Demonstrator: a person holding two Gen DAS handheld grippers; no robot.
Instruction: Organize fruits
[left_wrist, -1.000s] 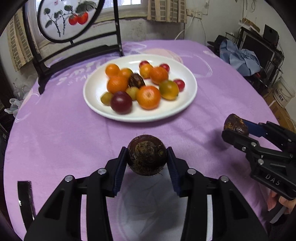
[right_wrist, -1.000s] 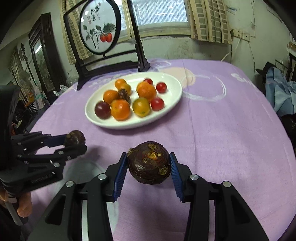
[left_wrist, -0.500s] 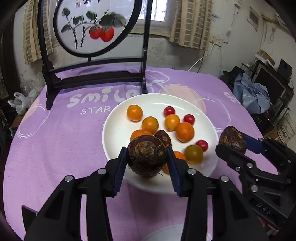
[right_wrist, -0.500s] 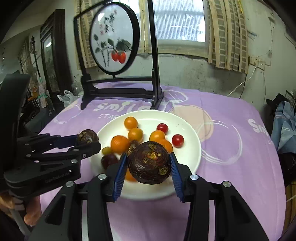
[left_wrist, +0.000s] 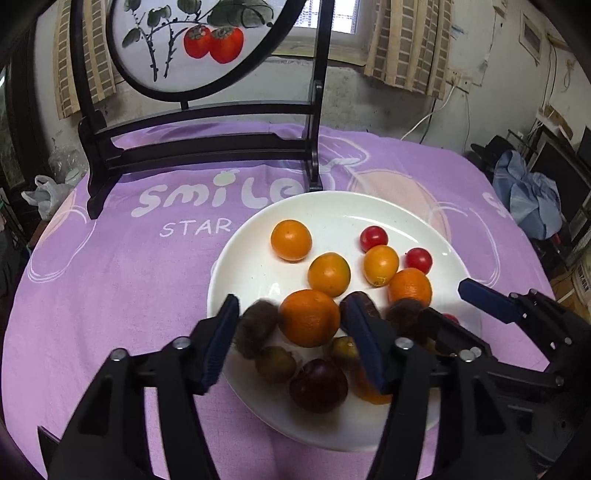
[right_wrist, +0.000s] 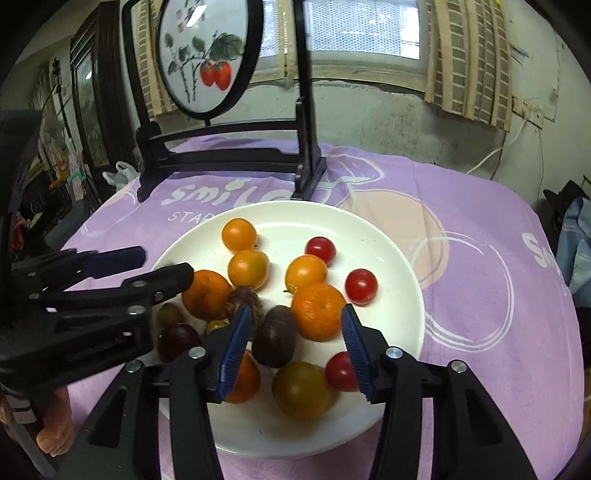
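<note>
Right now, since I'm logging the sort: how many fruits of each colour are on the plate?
Orange fruits: 6
Red tomatoes: 3
Green-yellow fruits: 3
Dark brown or purple fruits: 4, two of them blurred
Total: 16

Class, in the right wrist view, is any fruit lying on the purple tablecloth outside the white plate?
No: every fruit sits on the round white plate; the purple tablecloth carries none.

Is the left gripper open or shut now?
Open and opening: the left gripper has blue pads apart, gripping nothing; the blurred brown fruit is over the white plate.
</note>
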